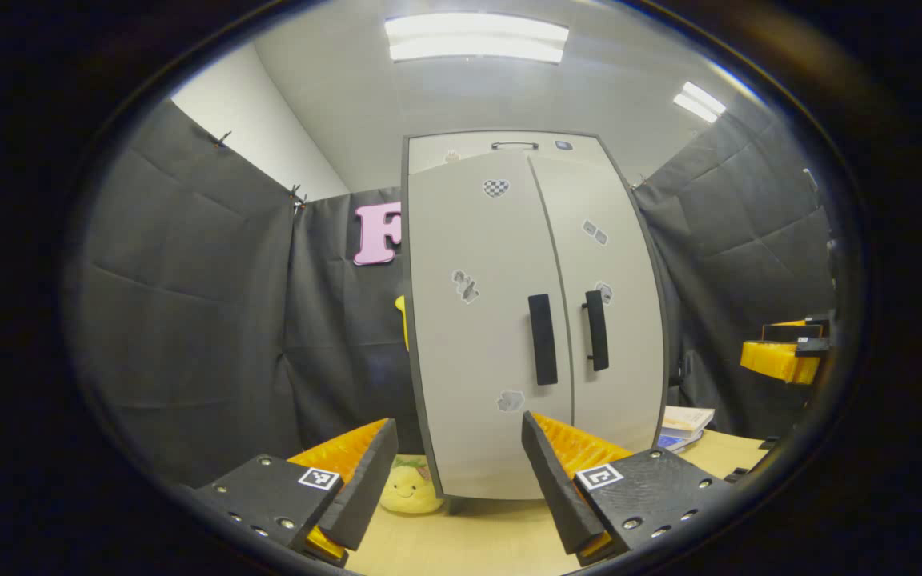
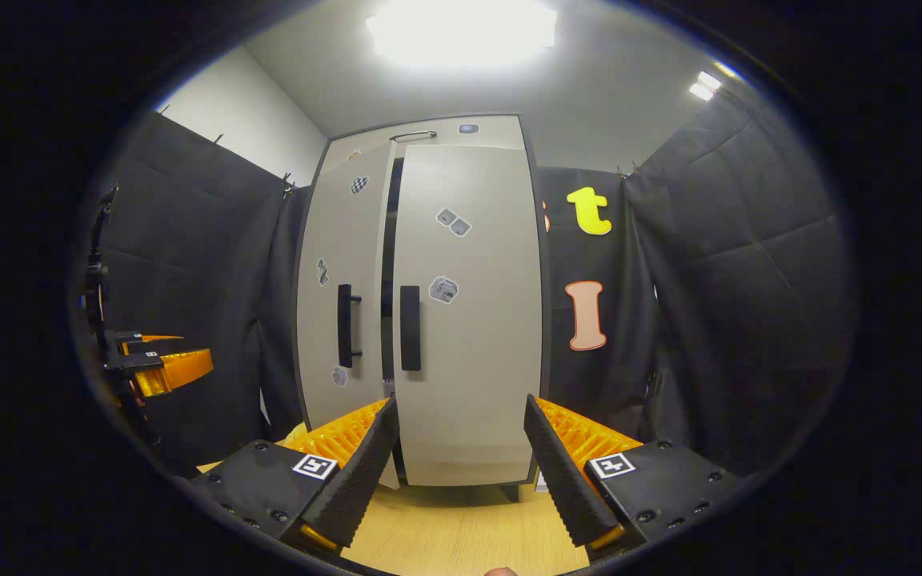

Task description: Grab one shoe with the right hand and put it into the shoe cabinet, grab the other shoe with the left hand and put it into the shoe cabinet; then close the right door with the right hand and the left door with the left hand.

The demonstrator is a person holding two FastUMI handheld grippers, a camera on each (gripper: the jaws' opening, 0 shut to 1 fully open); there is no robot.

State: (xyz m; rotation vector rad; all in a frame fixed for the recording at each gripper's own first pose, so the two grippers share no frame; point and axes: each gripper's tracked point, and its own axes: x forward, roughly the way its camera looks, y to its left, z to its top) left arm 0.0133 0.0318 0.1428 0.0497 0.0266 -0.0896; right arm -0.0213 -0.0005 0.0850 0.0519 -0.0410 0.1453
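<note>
The grey shoe cabinet (image 1: 509,320) stands upright on the wooden table (image 1: 469,544), straight ahead in the left gripper view. Its two doors meet at a thin seam, with the left black handle (image 1: 542,338) beside the right black handle (image 1: 595,330). My left gripper (image 1: 457,480) is open in front of the cabinet's base, nothing between its fingers. In the right gripper view the cabinet (image 2: 461,320) shows a narrow dark gap (image 2: 387,272) between its doors. My right gripper (image 2: 461,472) is open and empty before the right door (image 2: 469,360). The left gripper (image 2: 161,364) hangs at that view's far left.
A yellow plush toy (image 1: 409,488) lies on the table at the cabinet's left foot. Some books (image 1: 685,424) are stacked to the cabinet's right. The right gripper (image 1: 785,352) shows at the far right of the left gripper view. Black cloth walls surround the booth.
</note>
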